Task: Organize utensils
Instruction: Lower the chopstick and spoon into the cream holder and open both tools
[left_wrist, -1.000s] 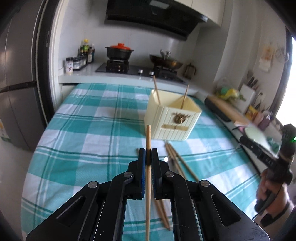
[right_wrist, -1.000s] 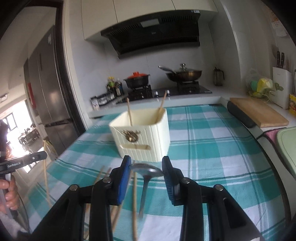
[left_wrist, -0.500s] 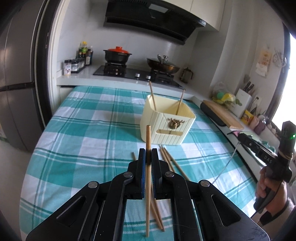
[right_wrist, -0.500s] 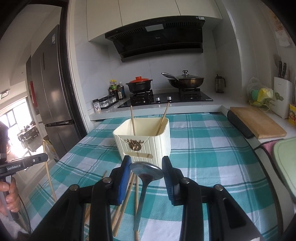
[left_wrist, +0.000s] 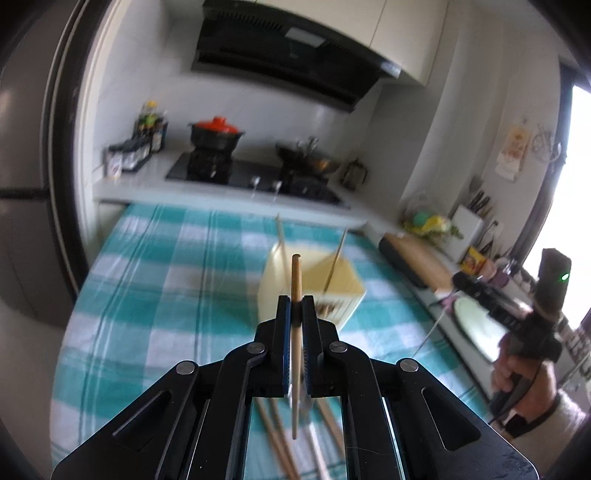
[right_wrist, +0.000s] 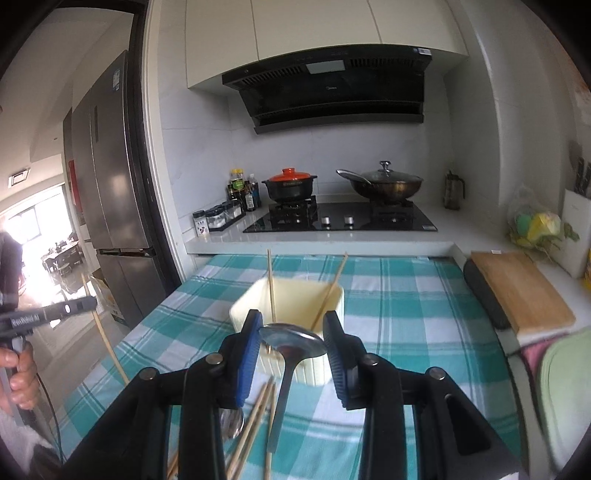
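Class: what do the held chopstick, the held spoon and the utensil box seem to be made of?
Chopstick in the left tongs: probably bamboo or wood, matte tan.
Spoon in the right tongs: metal, shiny and reflective.
Utensil box: likely plastic, smooth uniform cream walls.

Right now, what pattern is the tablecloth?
Teal and white checks on the tablecloth, clearest in the right wrist view.

**Kitchen with a checked table before the hob**

A table (right_wrist: 406, 295) covered in a teal and white checked cloth is set against a white counter (right_wrist: 317, 240). A black hob (right_wrist: 343, 221) is built into the counter, and a black extractor hood (right_wrist: 332, 96) is mounted beneath pale cabinets (right_wrist: 314, 29). White walls are seen throughout. A steel fridge (right_wrist: 107, 192) is placed at the left, beside a dark doorframe. Bright daylight is admitted through a window (left_wrist: 576, 184).
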